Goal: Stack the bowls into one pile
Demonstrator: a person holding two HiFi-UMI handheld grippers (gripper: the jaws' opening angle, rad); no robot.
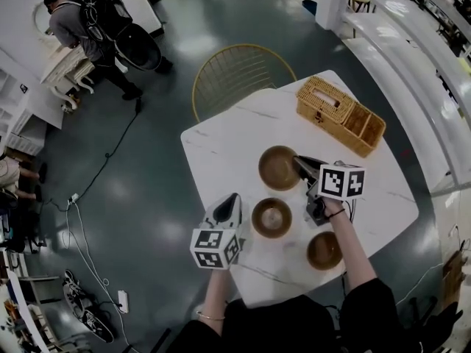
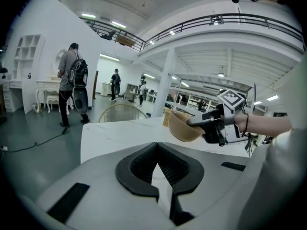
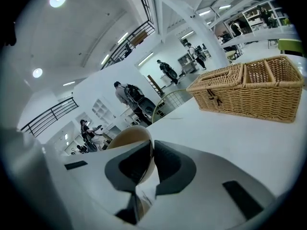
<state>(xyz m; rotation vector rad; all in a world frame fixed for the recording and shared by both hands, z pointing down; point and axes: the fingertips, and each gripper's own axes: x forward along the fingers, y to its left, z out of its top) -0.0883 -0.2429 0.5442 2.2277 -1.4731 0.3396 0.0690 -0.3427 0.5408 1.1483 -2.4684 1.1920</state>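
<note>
Right gripper (image 3: 149, 146): jaws narrow, pinching the rim of a brown bowl (image 1: 274, 169), which is raised off the table (image 1: 221, 149) at the centre of the head view.
Left gripper (image 2: 157, 145): jaws together with nothing between them, lower centre-left of the head view.
Middle bowl (image 1: 271, 218): on the table, just below the held one.
Third bowl (image 1: 324, 250): on the table, lower right.
Basket (image 1: 340, 114): upper right of the table.

On counter (image 1: 221, 145) mid bowl (image 1: 271, 217) is set; lifted bowl (image 1: 278, 168) is seen behind it, 3rd bowl (image 1: 324, 250) to its front-rt, basket (image 1: 341, 115) further behind-rt.
</note>
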